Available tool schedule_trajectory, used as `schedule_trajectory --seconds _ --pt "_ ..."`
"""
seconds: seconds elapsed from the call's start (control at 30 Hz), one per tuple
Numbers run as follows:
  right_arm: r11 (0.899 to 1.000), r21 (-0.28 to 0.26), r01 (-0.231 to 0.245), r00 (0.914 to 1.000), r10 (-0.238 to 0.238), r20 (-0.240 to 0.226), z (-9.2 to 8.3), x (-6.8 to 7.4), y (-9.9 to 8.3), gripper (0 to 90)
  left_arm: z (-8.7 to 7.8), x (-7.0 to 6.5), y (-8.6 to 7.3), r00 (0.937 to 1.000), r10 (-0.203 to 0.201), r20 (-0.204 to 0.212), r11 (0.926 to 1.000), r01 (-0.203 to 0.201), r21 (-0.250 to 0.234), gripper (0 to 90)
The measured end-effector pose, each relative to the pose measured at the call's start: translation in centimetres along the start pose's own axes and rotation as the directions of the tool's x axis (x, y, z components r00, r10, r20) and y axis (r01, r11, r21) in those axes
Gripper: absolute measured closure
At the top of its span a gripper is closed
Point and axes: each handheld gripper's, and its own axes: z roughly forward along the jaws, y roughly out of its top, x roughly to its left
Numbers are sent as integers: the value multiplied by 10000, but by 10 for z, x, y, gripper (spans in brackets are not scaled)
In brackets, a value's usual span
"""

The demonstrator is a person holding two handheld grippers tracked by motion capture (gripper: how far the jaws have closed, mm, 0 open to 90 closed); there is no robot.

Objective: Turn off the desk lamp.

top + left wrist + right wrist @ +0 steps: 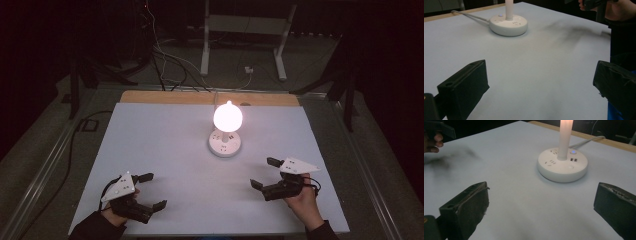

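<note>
A lit bulb (pixel 228 116) glows on a stem that rises from a round white socket base (pixel 224 143) at the middle of the white table. The base (pixel 509 24) lies far ahead in the left gripper view, and the same base (pixel 562 165) with a blue light is closer in the right gripper view. My left gripper (pixel 153 190) rests open near the front left, nothing between its jaws. My right gripper (pixel 265 173) is open at the front right, also holding nothing, its jaws turned toward the base.
A white cable (pixel 216 95) runs from the base over the table's far wooden edge (pixel 200 98). Beyond it stand a white frame stand (pixel 245 30) and loose wires on the dark floor. The room around the white table top (pixel 170 150) is dim.
</note>
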Motion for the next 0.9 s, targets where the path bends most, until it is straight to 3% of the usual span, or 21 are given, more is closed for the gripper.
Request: schedule_trajectory --seconds 0.9 --pt "9998 116 175 9982 -168 -569 36 -2 16 1 -1 0 0 10000 -13 19 10000 13 29 4"
